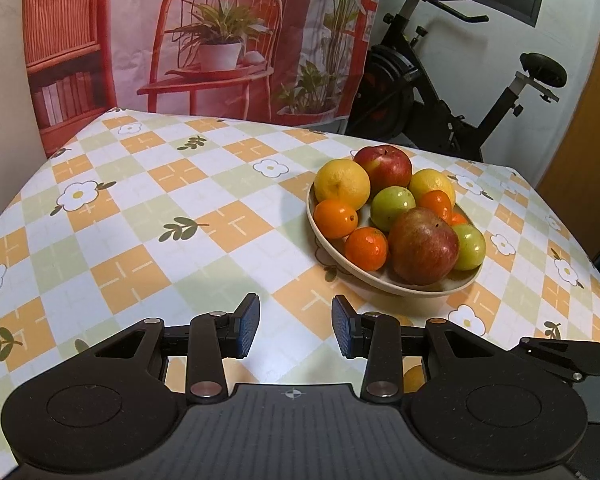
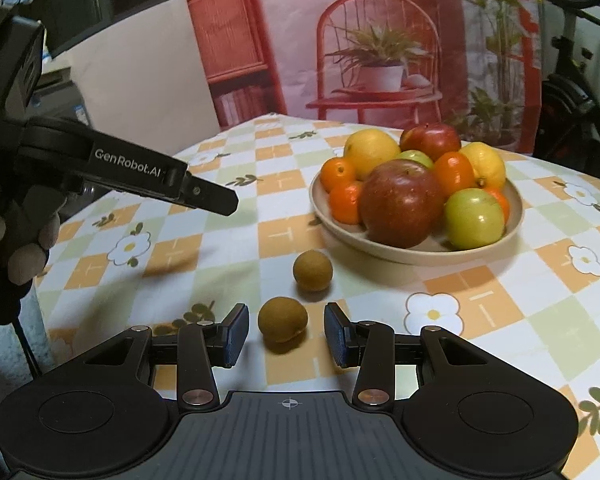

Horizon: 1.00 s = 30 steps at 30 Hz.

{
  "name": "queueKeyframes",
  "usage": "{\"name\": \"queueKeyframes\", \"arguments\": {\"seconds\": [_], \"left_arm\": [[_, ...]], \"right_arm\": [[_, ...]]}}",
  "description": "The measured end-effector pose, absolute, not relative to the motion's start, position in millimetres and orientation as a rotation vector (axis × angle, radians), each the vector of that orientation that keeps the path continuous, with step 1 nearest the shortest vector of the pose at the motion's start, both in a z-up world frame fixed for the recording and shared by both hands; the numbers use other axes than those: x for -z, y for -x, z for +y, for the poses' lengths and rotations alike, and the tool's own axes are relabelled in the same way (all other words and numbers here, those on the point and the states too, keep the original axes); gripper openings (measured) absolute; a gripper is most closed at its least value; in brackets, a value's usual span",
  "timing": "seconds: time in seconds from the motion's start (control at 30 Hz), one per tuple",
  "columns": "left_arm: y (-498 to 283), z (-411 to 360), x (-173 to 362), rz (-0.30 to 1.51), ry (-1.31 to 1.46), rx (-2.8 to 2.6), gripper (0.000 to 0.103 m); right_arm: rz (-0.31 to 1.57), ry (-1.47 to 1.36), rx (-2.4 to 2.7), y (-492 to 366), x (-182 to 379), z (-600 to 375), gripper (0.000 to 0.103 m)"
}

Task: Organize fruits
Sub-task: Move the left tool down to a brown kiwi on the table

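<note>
Left gripper (image 1: 296, 328): released, nothing between the pads, hovering over bare tablecloth (image 1: 148, 208) near and left of the plate (image 1: 400, 286). Best kept parked there, clear of the approach line.

Right gripper (image 2: 286, 334): released, pads wide, straddling the nearer of 2 small brown fruits, the near brown fruit (image 2: 283, 324); pads on either side, apparently not touching yet. Slightly farther and right, the far brown fruit (image 2: 313, 270), apart from the first and just near the plate's rim.

Farther right, plate heaped already: 2 red apples, 2 yellow citrus, green fruits, several small oranges. Likely step in hand: closing on the near brown fruit for transfer to the plate.

To do well: centre the fruit between the pads, lower until the pads meet its widest girth, close gently since a round, small fruit rolls or squirts out easily. Lift straight up, avoid nudging the far one. Then aim for the near-left gap on the plate, and set down low so the pile stays put.
</note>
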<state>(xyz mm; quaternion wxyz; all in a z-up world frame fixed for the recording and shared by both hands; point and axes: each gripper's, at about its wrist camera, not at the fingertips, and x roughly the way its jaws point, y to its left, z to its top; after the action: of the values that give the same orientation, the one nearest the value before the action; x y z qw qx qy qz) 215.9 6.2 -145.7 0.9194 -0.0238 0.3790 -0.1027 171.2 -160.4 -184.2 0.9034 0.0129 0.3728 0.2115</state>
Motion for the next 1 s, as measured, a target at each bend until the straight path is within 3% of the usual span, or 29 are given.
{"name": "queueKeyframes", "arguments": {"seconds": [0.2, 0.37, 1.0], "left_arm": [[-216.6, 4.8, 147.6, 0.786, 0.047, 0.211, 0.042], [-216.3, 3.7, 148.7, 0.791, 0.045, 0.211, 0.042], [-215.9, -15.6, 153.1, 0.807, 0.032, 0.278, 0.042]], "right_arm": [[0.789, -0.029, -0.44, -176.5, 189.2, -159.3, 0.037], [0.791, -0.025, -0.463, -176.8, 190.5, -158.2, 0.026], [0.69, -0.113, -0.309, -177.0, 177.6, -216.2, 0.026]]}}
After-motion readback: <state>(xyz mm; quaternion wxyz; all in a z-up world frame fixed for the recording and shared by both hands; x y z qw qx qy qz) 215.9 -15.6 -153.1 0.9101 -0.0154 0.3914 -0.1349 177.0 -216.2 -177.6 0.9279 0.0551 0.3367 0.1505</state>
